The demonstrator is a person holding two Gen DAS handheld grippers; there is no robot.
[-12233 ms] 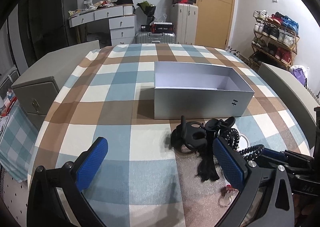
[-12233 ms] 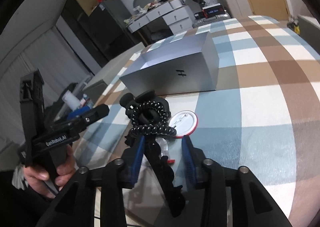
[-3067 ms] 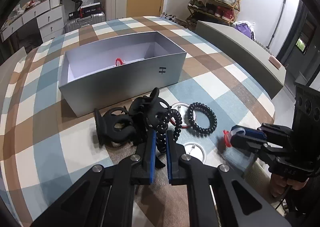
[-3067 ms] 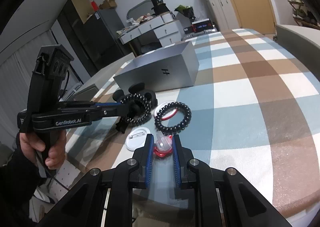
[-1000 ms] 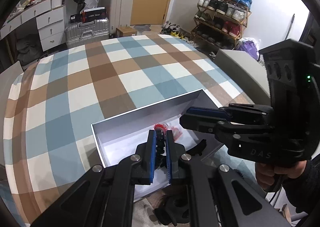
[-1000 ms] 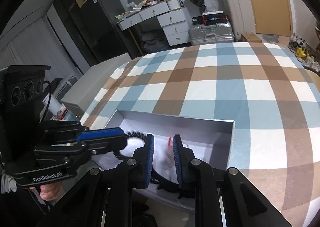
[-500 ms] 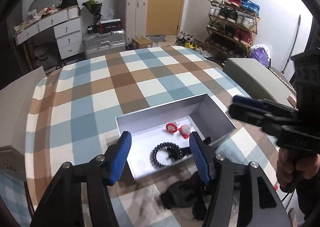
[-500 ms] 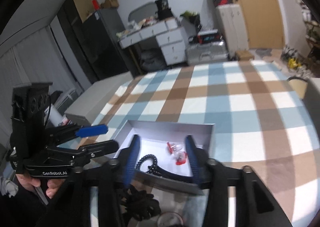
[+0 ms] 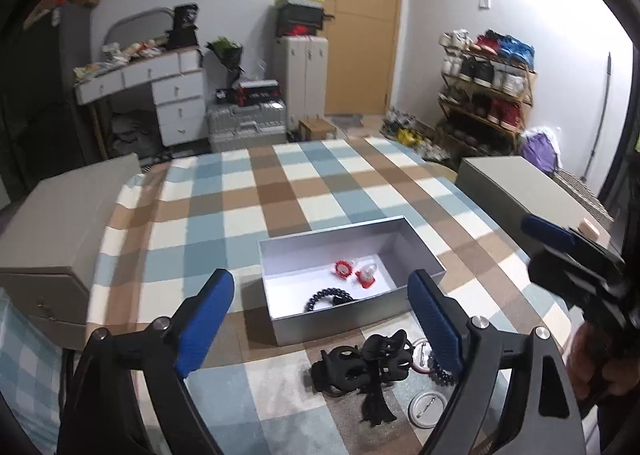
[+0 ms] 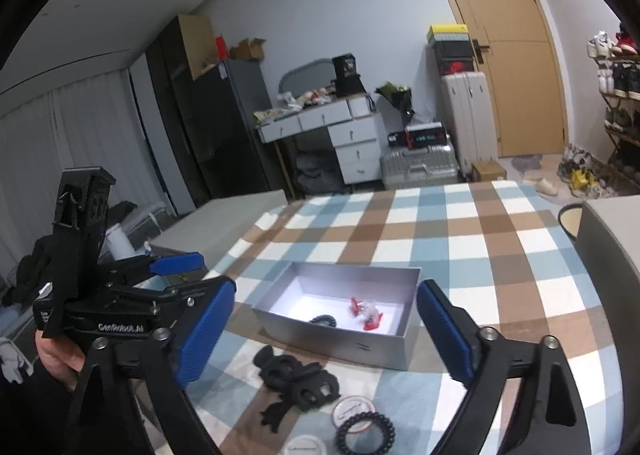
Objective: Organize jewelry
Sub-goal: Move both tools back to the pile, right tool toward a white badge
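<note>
The left gripper (image 9: 320, 319) is held up above the checked tablecloth (image 9: 240, 215), and its two blue fingers (image 9: 206, 321) are spread wide with nothing between them. Ahead of it and a bit lower sits the open silver box (image 9: 340, 323). Inside the box lie a black coil hair tie (image 9: 326, 297), a red round clip (image 9: 343, 267) and a red and clear clip (image 9: 366, 275) just beside it. Closer to the left gripper than the box, on the cloth, is a heap of black hair claws (image 9: 362, 365), with a clear round badge (image 9: 428, 407) to their right.

The right gripper (image 10: 320, 331) is also high up, and its jaws are wide apart and empty. The box is straight ahead of it. Below this gripper lies a black coil ring (image 10: 366, 429), near the black claws.
</note>
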